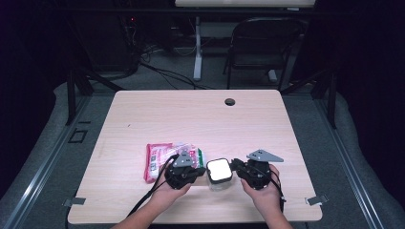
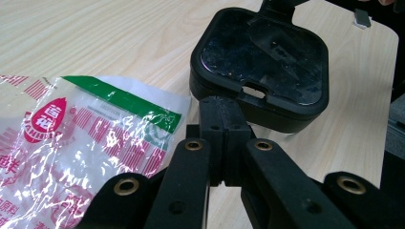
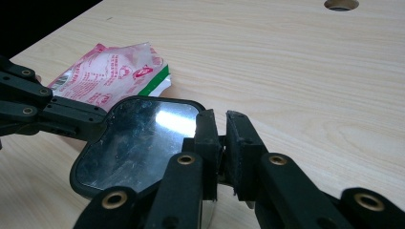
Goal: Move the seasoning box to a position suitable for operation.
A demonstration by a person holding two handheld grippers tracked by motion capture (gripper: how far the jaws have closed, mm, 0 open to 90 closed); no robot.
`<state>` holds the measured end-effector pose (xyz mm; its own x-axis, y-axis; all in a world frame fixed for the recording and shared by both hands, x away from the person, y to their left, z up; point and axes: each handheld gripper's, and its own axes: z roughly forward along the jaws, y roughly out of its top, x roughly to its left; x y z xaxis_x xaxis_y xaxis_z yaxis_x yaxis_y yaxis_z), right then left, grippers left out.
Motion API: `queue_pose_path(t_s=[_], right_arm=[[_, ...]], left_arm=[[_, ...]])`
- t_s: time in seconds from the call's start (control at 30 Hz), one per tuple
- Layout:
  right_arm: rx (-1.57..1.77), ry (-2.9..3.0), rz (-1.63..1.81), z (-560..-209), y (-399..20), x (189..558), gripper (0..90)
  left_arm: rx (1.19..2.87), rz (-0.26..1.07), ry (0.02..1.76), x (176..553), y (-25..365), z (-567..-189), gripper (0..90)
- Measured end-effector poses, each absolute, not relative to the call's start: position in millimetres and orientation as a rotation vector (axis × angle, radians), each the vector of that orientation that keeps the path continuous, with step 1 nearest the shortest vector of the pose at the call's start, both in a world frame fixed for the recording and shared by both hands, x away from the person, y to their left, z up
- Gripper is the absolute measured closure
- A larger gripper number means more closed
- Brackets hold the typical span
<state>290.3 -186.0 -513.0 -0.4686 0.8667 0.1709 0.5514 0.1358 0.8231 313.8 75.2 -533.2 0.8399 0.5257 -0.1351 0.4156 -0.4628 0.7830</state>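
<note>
while both grippers flank the jar (image 1: 220, 174) near the table's front edge (image 1: 191, 220), left gripper (image 2: 224, 125) jaws together, right gripper (image 3: 220, 138) jaws slightly apart.

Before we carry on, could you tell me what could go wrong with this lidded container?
The right gripper sits at the very rim of the black lid, so it may slip off. The left gripper, shut at the opposite edge, could shove the container sideways. The plastic bag lies close and might snag.
</note>
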Motion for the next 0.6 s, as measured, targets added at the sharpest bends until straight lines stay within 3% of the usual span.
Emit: queue_pose_path(t_s=[0.6], right_arm=[[1.393,2.06,1.286,-514.1,-186.8,290.3,83.9]], left_arm=[[2.107,0.151,0.679,313.6,75.0,-531.3,90.0]])
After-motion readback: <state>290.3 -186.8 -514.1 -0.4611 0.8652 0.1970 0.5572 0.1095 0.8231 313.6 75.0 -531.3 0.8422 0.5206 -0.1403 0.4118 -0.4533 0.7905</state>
